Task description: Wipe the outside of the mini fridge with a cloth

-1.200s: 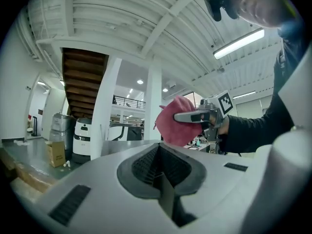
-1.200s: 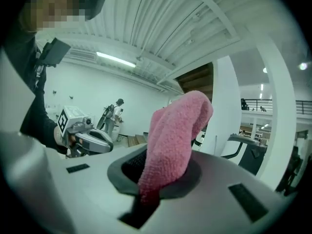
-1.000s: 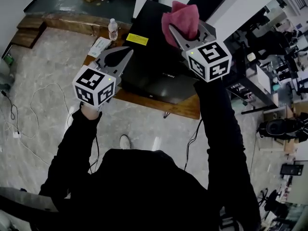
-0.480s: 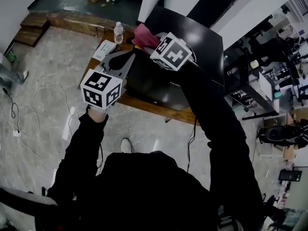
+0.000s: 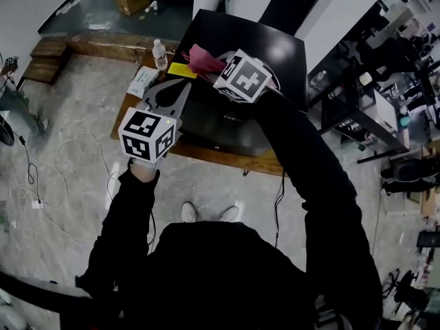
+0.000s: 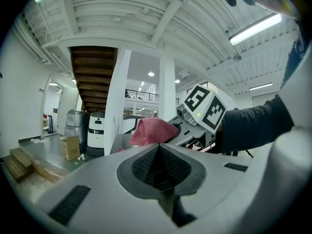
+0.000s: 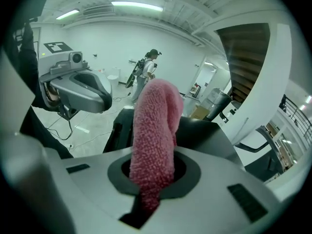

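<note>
The black mini fridge (image 5: 275,53) stands on a wooden table (image 5: 227,158). My right gripper (image 5: 214,65) is shut on a pink cloth (image 5: 201,59), which lies over the fridge's top near its left edge. In the right gripper view the cloth (image 7: 153,126) rises from between the jaws, with the dark fridge top (image 7: 209,130) behind it. My left gripper (image 5: 183,86) hangs beside the fridge's left side, just below the cloth, jaws shut with nothing in them. The left gripper view shows its shut tips (image 6: 159,148), the cloth (image 6: 152,130) and the right gripper's marker cube (image 6: 204,107) just ahead.
A water bottle (image 5: 160,53) and a white packet (image 5: 143,81) sit on the table left of the fridge. A yellow label (image 5: 180,69) is on the fridge top. Cables (image 5: 41,184) trail over the floor at left; racks (image 5: 357,108) stand at right. A person (image 7: 146,74) stands far off.
My right gripper has carried the pink cloth from the middle of the fridge top to its left edge. The left gripper has stayed beside the fridge's left side.
</note>
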A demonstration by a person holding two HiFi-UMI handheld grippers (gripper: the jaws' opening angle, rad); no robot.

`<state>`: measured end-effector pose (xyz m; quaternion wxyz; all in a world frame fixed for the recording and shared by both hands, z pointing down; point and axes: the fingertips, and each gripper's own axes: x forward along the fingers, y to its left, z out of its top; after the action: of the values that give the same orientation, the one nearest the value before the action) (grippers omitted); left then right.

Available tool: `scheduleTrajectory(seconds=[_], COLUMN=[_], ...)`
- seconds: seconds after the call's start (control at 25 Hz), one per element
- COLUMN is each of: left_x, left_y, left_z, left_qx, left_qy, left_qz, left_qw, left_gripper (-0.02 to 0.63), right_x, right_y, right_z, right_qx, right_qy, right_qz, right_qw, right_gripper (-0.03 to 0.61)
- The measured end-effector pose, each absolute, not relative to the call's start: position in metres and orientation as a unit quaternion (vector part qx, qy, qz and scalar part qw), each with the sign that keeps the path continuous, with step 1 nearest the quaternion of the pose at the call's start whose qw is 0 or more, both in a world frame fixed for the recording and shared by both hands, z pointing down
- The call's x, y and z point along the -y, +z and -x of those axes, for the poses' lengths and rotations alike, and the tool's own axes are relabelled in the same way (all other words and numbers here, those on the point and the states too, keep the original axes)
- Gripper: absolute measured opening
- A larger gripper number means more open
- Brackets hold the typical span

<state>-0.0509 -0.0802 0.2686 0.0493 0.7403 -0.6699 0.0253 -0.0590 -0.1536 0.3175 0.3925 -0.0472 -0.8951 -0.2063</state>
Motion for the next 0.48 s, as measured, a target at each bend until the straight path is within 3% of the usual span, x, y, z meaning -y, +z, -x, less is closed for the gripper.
scheduleTrajectory(seconds=[0.48], left_x=[0.163], left_y=[0.247], left_z=[-0.113], left_qx=[0.622], left_qy=[0.047], left_qz=[-0.781], left_qw=[0.020], left_gripper=[0.008], right_x=[0.251], right_y=[0.315], right_z=[-0.141], right_qx=[0.895], right_qy=[-0.169], right_qz=[-0.036], right_qw=[0.411], right_gripper=[0.032])
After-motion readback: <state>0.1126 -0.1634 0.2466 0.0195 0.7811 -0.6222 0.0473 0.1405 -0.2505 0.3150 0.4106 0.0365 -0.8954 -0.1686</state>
